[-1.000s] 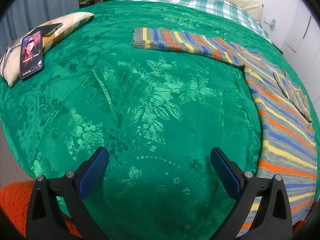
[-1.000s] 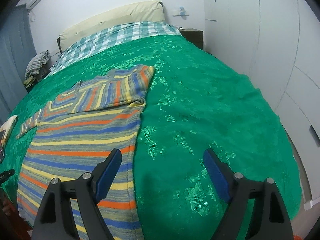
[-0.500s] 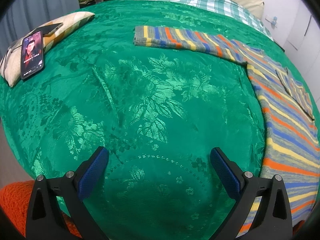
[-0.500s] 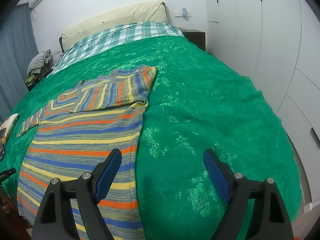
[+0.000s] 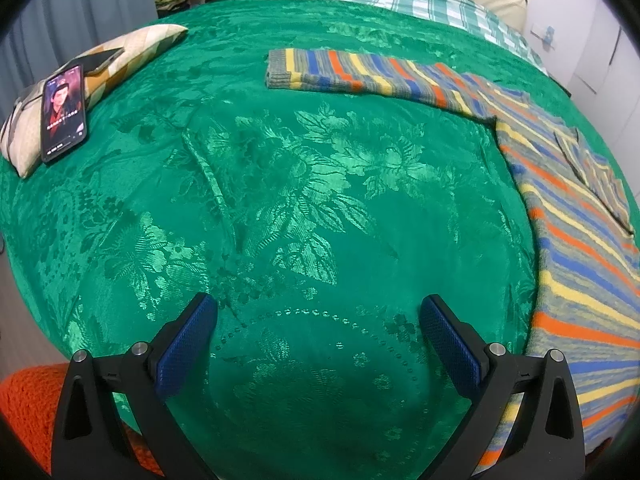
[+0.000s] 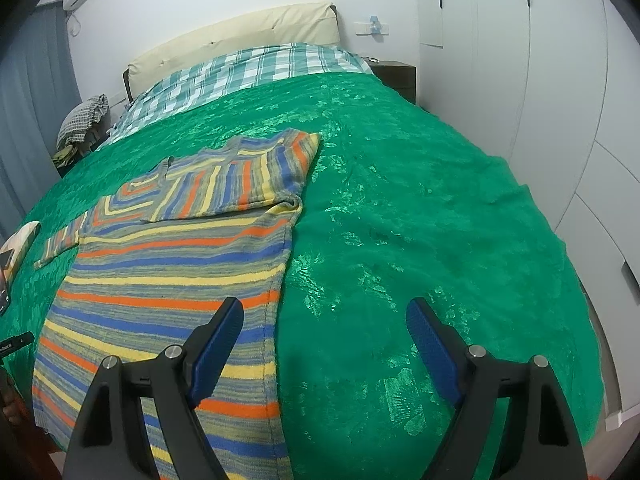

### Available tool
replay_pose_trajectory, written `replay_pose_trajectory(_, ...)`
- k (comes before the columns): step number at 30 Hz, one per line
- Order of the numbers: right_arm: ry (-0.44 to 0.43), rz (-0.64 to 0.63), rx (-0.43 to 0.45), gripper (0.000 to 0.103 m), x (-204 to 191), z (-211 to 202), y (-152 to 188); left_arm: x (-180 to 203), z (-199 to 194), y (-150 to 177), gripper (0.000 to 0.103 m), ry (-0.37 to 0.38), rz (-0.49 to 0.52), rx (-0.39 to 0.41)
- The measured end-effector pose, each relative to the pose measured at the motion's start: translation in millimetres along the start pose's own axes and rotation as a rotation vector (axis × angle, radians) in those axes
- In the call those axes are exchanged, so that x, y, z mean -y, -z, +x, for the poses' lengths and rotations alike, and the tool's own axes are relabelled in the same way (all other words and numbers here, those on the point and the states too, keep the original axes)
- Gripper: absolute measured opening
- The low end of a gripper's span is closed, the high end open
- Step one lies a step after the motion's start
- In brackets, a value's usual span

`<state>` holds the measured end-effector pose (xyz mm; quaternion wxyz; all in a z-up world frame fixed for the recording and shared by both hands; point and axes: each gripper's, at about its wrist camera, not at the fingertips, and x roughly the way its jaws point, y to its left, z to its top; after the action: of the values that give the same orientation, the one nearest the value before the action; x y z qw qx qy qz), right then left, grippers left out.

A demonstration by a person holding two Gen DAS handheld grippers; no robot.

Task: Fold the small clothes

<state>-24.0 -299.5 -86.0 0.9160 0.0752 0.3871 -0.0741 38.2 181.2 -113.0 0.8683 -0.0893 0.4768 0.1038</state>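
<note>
The striped sweater (image 6: 168,280) lies flat on the green blanket (image 6: 400,240), at the left of the right view; the left claw (image 5: 318,312) and right claw (image 6: 324,316) are both wide and hold nothing.

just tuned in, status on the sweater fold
Left gripper and right gripper: jaws open, empty. Striped sweater flat on the green bedspread, one sleeve folded in, the other out. Nothing in the way.
</note>
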Motion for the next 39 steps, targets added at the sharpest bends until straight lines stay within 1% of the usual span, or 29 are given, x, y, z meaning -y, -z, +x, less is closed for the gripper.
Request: replay_pose_trajectory(39, -0.004, 0.000, -0.003, 0.083, -3.0, -1.1, 1.8, 1.7, 1.5, 1.1, 0.102, -0.008, 0.011, -0.001)
